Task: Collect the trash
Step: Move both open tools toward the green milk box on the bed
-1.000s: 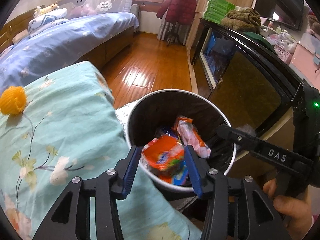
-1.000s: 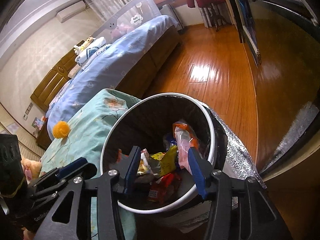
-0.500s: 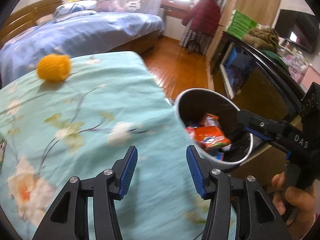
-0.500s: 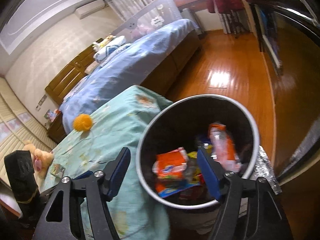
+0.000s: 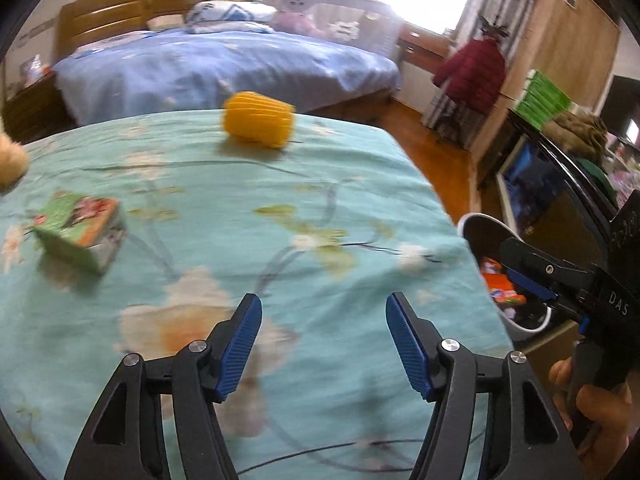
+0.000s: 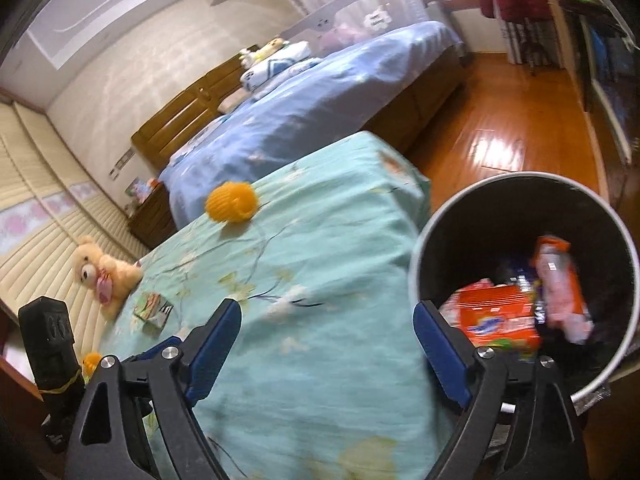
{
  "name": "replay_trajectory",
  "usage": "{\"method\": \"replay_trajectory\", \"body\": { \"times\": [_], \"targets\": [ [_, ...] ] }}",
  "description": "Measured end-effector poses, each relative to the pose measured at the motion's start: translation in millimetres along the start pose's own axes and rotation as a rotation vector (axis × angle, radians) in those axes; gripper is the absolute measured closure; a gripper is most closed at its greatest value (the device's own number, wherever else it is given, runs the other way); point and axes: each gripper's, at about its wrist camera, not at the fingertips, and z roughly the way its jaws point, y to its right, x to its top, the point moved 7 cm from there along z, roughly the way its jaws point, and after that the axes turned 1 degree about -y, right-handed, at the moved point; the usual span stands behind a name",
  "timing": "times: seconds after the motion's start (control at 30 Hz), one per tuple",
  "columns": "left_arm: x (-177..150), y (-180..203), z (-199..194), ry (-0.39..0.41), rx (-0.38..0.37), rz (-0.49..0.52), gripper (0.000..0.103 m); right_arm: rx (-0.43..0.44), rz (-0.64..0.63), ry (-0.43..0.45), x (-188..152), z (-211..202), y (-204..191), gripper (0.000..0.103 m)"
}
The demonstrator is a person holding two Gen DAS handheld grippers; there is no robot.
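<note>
Orange packet now sits in the bin, left gripper swung away empty, jaws spread, small box at 10 o'clock looks next.

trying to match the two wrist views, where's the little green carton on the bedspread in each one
Left wrist: the green carton lies at far left, mid-height, on the teal bedspread.
Right wrist: it is small, at lower left, just right of the teddy bear.
Shared landmark: the yellow ball, farther up the bedspread in both.
</note>
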Motion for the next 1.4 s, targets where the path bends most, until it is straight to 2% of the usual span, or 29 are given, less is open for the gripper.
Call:
{"method": "replay_trajectory", "body": {
  "times": [0.37,0.53,0.77,0.9,1.2,1.4],
  "targets": [
    [-2,-55,-23,0.022,0.077,-0.111,0.032,0.057,-0.061,-0.057,-7,34,-40,0.013],
    [4,-87,-32,0.051,0.14,-0.201,0.03,0.073,-0.08,-0.07,-4,47,-53,0.013],
    [21,-110,-25,0.067,0.217,-0.307,0.026,0.086,-0.119,-0.094,4,68,-65,0.013],
    [33,-121,-11,0.044,0.26,-0.363,0.026,0.094,-0.137,-0.108,11,84,-71,0.013],
    [56,-131,23,-0.002,0.344,-0.373,0.025,0.105,-0.192,-0.14,38,133,-88,0.013],
    [66,-138,34,0.004,0.378,-0.307,0.027,0.107,-0.251,-0.135,64,167,-106,0.013]
  ]
}}
